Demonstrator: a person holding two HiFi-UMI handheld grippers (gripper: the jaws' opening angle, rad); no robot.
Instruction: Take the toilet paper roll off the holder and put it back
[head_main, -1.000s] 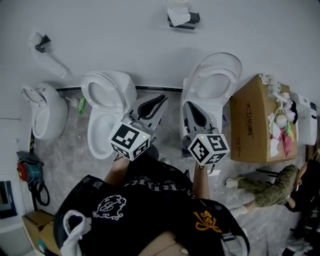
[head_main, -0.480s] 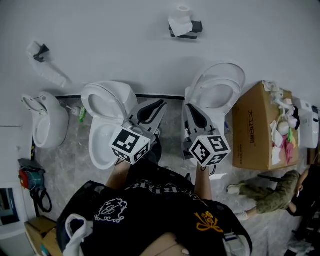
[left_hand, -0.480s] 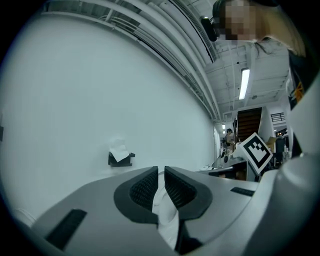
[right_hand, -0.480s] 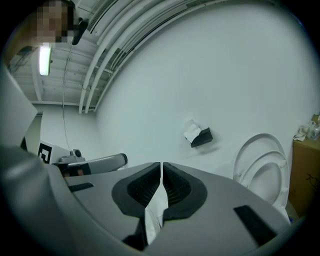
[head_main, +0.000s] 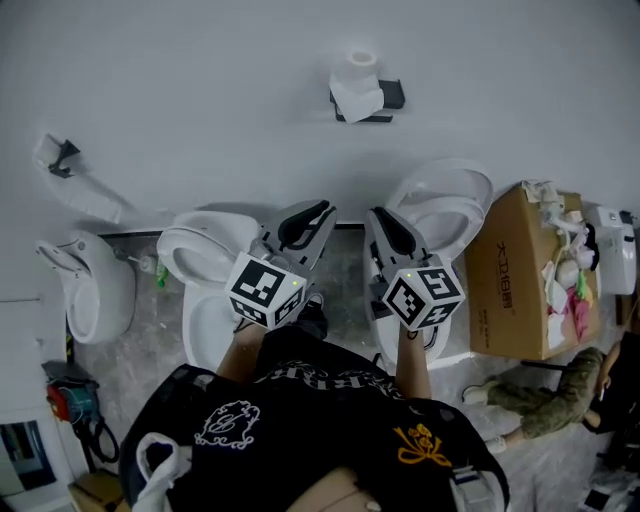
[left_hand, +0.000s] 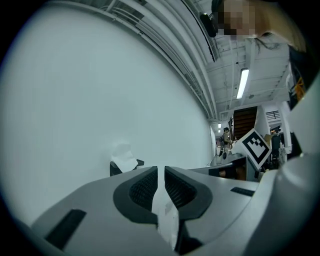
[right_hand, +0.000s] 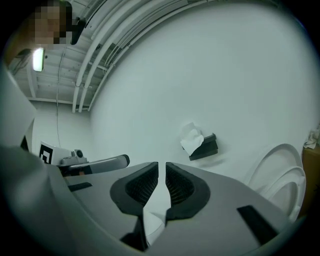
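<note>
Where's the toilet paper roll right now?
In the head view the toilet paper roll sits top centre, on its dark holder on the white wall, above the gap between the left toilet and the right toilet.

White wall (head_main: 200, 80), grey marble floor (head_main: 140, 340), toilets (head_main: 205, 250), cardboard box (head_main: 505, 270).

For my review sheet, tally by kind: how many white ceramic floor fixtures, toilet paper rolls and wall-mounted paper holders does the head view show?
white ceramic floor fixtures: 3
toilet paper roll: 1
paper holder: 1
Total: 5
</note>
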